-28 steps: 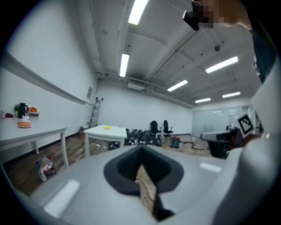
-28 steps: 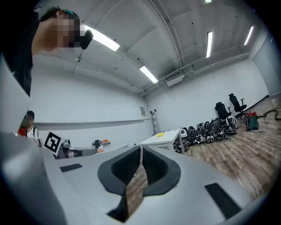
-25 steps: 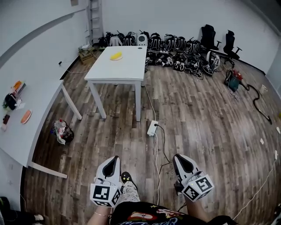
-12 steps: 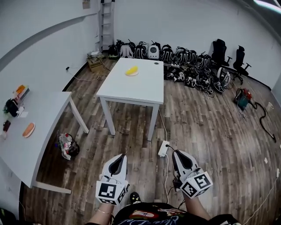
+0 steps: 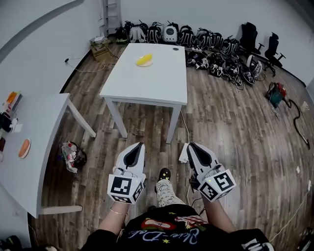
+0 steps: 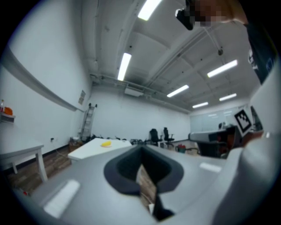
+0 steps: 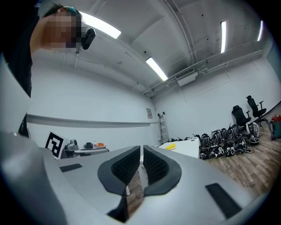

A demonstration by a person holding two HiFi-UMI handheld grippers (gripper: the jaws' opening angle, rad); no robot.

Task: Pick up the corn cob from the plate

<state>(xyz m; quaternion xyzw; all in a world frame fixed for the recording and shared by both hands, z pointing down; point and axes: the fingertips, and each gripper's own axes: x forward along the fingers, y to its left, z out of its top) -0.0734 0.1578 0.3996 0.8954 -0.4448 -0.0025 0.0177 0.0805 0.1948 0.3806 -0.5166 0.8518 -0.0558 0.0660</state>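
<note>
The yellow corn cob (image 5: 144,61) lies on a small plate on the far part of the white table (image 5: 147,86). It shows small and distant in the left gripper view (image 6: 106,143) and the right gripper view (image 7: 170,146). My left gripper (image 5: 136,148) and right gripper (image 5: 193,147) are held level side by side over the wooden floor, well short of the table's near edge. Both have their dark pads together with nothing between them: the left gripper (image 6: 141,166) and the right gripper (image 7: 141,165) show only a sliver of floor in the gap.
A second white table (image 5: 29,147) with small items stands at the left, with a bag (image 5: 72,154) on the floor beside it. A power strip (image 5: 184,155) and cable lie ahead. Backpacks (image 5: 206,37), office chairs (image 5: 260,41) and a ladder (image 5: 110,14) line the far wall.
The table with the corn cob has come closer and looms larger. Both grippers have travelled forward with the person over the floor, still shut and empty.
</note>
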